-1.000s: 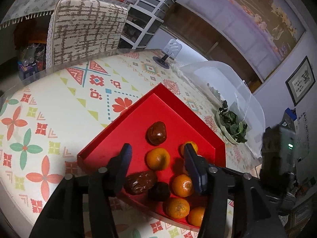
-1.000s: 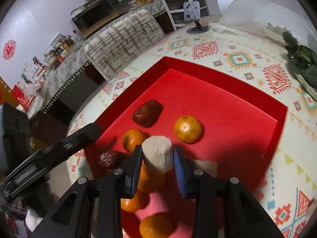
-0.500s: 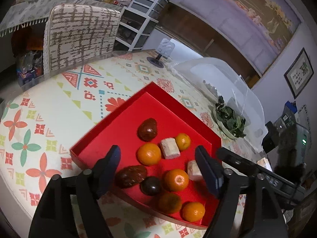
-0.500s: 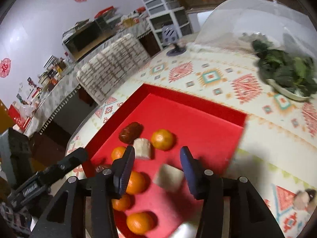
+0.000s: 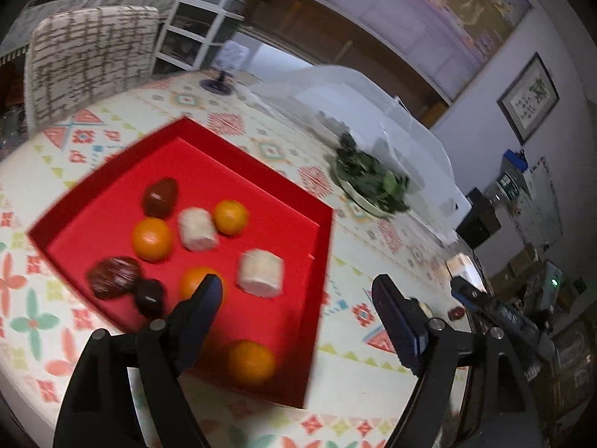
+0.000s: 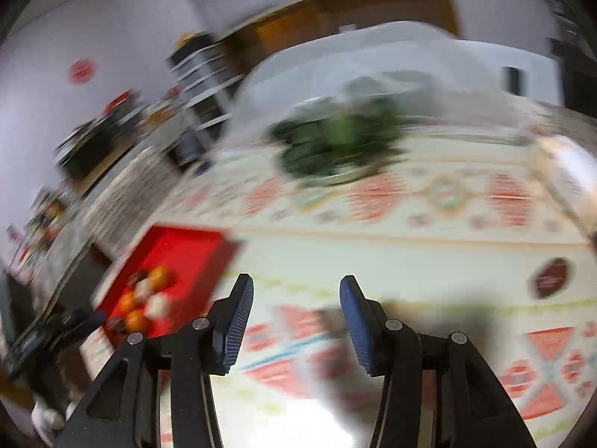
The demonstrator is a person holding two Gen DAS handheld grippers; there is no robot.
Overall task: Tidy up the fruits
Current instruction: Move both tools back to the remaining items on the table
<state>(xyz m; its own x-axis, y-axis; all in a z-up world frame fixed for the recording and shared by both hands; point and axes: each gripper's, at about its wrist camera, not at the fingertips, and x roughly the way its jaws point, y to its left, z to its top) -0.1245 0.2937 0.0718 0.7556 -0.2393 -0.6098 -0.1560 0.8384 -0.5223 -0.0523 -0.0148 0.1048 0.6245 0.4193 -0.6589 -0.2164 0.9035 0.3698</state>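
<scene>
The red tray (image 5: 112, 171) holds several oranges (image 5: 152, 239), three dark brown fruits (image 5: 160, 197) and two white cylinder pieces (image 5: 260, 271). My left gripper (image 5: 298, 295) hangs open over the tray's near right corner with nothing between its fingers. In the blurred right wrist view my right gripper (image 6: 295, 287) is open and empty above the patterned tablecloth (image 6: 410, 246), with the tray (image 6: 186, 254) off to its left. A dark round fruit (image 6: 550, 278) lies on the cloth to its right. The left wrist view shows a small dark piece (image 5: 457, 312) on the cloth near the right gripper's frame (image 5: 515, 321).
A plate of green leaves (image 5: 373, 183) sits beyond the tray under a clear dome cover (image 5: 373, 100). A patterned chair (image 5: 89, 59) stands at the table's far side. The table's right edge (image 5: 474, 268) borders cluttered shelves and boxes.
My right gripper let go of a white piece into the tray and swung right, out over the cloth. My left gripper spread its jaws wider and shifted right along the tray.
</scene>
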